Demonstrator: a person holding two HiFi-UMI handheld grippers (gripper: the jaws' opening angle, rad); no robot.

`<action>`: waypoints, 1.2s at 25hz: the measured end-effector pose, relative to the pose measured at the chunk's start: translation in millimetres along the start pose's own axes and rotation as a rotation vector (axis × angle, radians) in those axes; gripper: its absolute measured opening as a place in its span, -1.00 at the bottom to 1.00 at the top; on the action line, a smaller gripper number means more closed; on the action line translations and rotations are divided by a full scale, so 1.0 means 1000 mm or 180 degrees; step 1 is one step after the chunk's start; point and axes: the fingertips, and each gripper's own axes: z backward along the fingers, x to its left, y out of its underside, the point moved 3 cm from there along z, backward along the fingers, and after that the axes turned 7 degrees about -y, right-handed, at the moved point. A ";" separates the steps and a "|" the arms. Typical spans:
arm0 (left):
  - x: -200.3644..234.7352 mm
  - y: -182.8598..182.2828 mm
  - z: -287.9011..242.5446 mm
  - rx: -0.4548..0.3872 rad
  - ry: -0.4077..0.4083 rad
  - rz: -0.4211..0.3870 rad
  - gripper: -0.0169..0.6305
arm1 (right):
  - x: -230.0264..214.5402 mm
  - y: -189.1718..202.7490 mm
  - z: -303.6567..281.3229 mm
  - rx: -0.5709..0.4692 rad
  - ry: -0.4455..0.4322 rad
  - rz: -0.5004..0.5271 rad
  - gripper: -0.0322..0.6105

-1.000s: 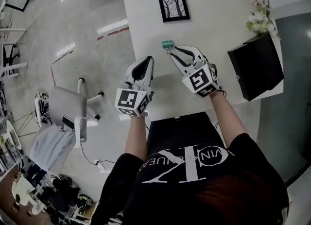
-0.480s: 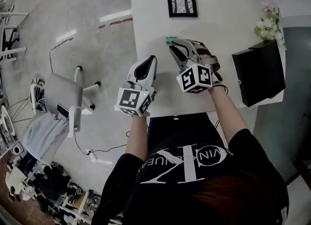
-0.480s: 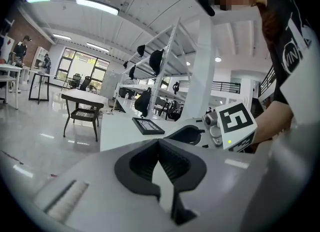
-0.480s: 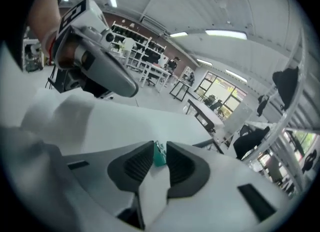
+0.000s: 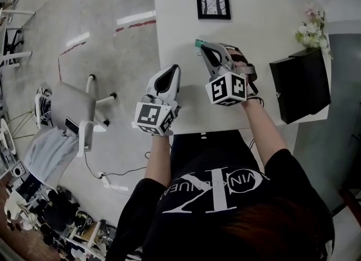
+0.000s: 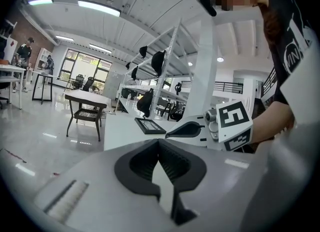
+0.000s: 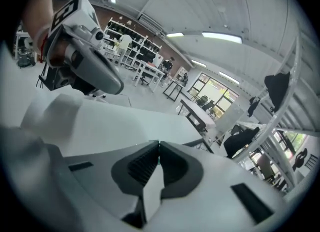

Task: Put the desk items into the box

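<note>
A small green binder clip (image 5: 198, 43) lies on the white table (image 5: 259, 6), touching or just beyond the tip of my right gripper (image 5: 205, 49). That gripper (image 7: 159, 145) has its jaws closed tip to tip, and no clip shows between them in the right gripper view. My left gripper (image 5: 172, 69) hovers at the table's left front edge, also shut and empty (image 6: 159, 142). A black open box (image 5: 299, 84) sits at the table's right edge. A black picture frame (image 5: 213, 0) lies flat at the far side, also seen in the left gripper view (image 6: 150, 125).
White and pink flowers (image 5: 310, 24) stand behind the box. A grey office chair (image 5: 73, 116) is on the floor to the left. The person's torso is against the table's near edge.
My right gripper has swung left and forward until its tip reaches the green clip, and its jaws look narrower than one second ago. The left gripper has barely moved.
</note>
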 end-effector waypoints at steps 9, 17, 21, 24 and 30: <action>-0.022 -0.014 -0.010 -0.0053 0.0277 -0.0176 -0.91 | -0.016 0.007 0.037 -0.0019 0.0303 -0.0322 -0.84; -0.059 -0.028 -0.029 -0.0101 0.0682 -0.0377 -0.91 | -0.031 0.024 0.089 0.0119 0.0676 -0.0570 -0.84; -0.080 -0.033 -0.040 -0.0118 0.0921 -0.0476 -0.91 | -0.035 0.039 0.115 0.0199 0.0890 -0.0752 -0.84; -0.095 -0.036 -0.045 -0.0110 0.1042 -0.0493 -0.91 | -0.036 0.049 0.134 0.0261 0.1006 -0.0852 -0.84; -0.127 -0.040 -0.055 -0.0110 0.1310 -0.0580 -0.91 | -0.034 0.072 0.174 0.0390 0.1274 -0.1097 -0.84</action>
